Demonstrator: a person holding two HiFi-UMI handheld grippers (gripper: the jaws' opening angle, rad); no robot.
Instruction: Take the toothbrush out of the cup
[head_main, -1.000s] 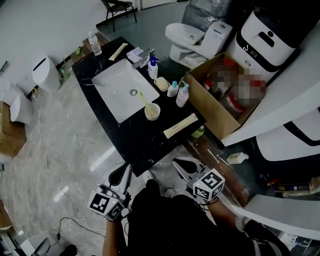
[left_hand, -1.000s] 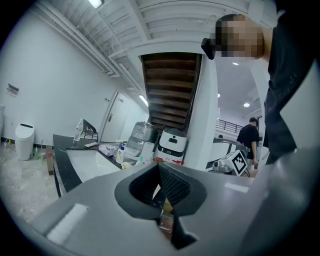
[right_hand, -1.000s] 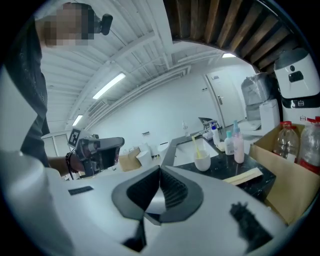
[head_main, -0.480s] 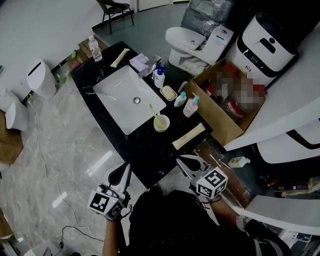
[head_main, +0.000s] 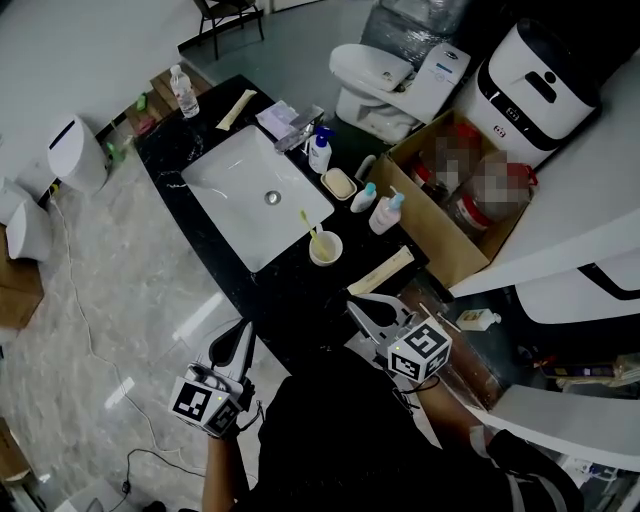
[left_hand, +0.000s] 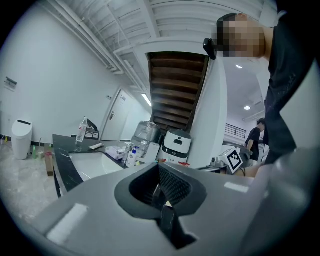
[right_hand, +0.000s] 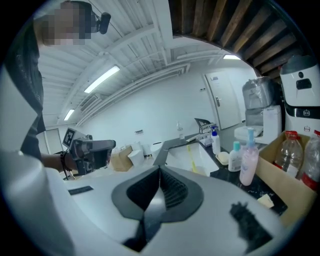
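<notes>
L gripper (head_main: 242, 333) & R gripper (head_main: 354, 303) both closed, empty: R's jaws should be opened, then toothbrush (head_main: 308, 225), well ahead of its fingers in cup (head_main: 326, 249), pinched high.

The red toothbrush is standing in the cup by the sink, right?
Not quite. The toothbrush is yellow, not red. It does stand in the cup by the sink; the head view shows it.
</notes>
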